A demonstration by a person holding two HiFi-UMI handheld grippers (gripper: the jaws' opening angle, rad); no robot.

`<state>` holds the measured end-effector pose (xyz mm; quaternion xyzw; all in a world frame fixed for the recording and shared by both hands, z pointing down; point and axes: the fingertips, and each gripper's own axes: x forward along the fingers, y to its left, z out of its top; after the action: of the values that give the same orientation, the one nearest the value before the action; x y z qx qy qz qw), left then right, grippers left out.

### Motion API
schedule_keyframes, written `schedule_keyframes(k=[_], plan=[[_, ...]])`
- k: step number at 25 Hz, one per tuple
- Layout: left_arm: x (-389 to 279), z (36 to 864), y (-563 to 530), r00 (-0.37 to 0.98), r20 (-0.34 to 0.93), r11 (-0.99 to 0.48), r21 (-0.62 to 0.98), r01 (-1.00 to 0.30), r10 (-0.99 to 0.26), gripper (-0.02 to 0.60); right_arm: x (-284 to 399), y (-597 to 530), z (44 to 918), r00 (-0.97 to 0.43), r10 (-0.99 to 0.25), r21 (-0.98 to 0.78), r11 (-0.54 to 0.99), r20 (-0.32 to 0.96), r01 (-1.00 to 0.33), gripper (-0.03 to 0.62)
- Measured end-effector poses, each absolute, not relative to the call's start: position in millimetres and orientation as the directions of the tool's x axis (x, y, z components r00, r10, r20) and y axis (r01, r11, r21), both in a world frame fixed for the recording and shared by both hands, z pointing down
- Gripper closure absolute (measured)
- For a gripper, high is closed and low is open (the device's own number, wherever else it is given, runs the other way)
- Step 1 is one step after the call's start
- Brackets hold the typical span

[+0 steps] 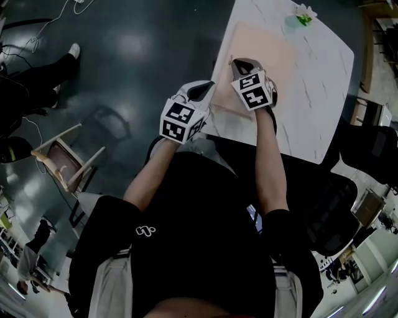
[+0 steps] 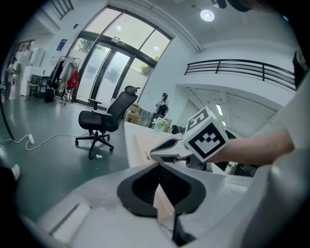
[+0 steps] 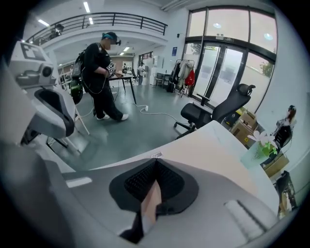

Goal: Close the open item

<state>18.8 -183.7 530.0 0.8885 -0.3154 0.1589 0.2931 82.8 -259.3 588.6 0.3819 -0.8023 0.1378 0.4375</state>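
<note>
A flat pale-pink case (image 1: 258,46) lies shut on the white marble table (image 1: 311,93), near its left edge. In the head view my right gripper (image 1: 241,64) hangs over the case's near left corner, jaws together with nothing between them. A small label (image 3: 156,155) on the case shows just past its tips (image 3: 155,162). My left gripper (image 1: 202,90) is beside the table's left edge, over the floor, also shut and empty. In the left gripper view its tips (image 2: 159,165) point at the right gripper (image 2: 162,152) and the case (image 2: 143,143).
A green vase with a white flower (image 1: 303,13) stands at the table's far end. A black office chair (image 2: 104,121) is on the floor beyond. A wooden chair (image 1: 65,158) lies at the left, another black chair (image 1: 339,205) at the right. A person (image 3: 101,77) stands far off.
</note>
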Motion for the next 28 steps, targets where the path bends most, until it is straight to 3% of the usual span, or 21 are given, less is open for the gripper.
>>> schedule_keyframes(k=[9, 14, 21, 28], plan=[[19, 522, -194, 0.785, 0.439, -0.669, 0.424, -0.610, -0.437, 0.583, 82, -261, 588, -0.230, -0.505, 0.183, 0.640, 0.832, -0.746, 0.602], [18, 512, -201, 0.797, 0.415, -0.691, 0.412, -0.595, -0.439, 0.583, 87, -266, 581, -0.245, -0.587, 0.135, 0.526, 0.771, -0.839, 0.597], [22, 477, -212, 0.812, 0.356, -0.726, 0.373, -0.578, -0.463, 0.583, 101, -248, 504, -0.279, -0.801, 0.040, 0.352, 0.530, -0.935, 0.594], [55, 421, -206, 0.840, 0.251, -0.779, 0.319, -0.540, -0.480, 0.583, 138, -200, 420, -0.212, -0.930, -0.059, 0.204, 0.299, -0.977, 0.594]])
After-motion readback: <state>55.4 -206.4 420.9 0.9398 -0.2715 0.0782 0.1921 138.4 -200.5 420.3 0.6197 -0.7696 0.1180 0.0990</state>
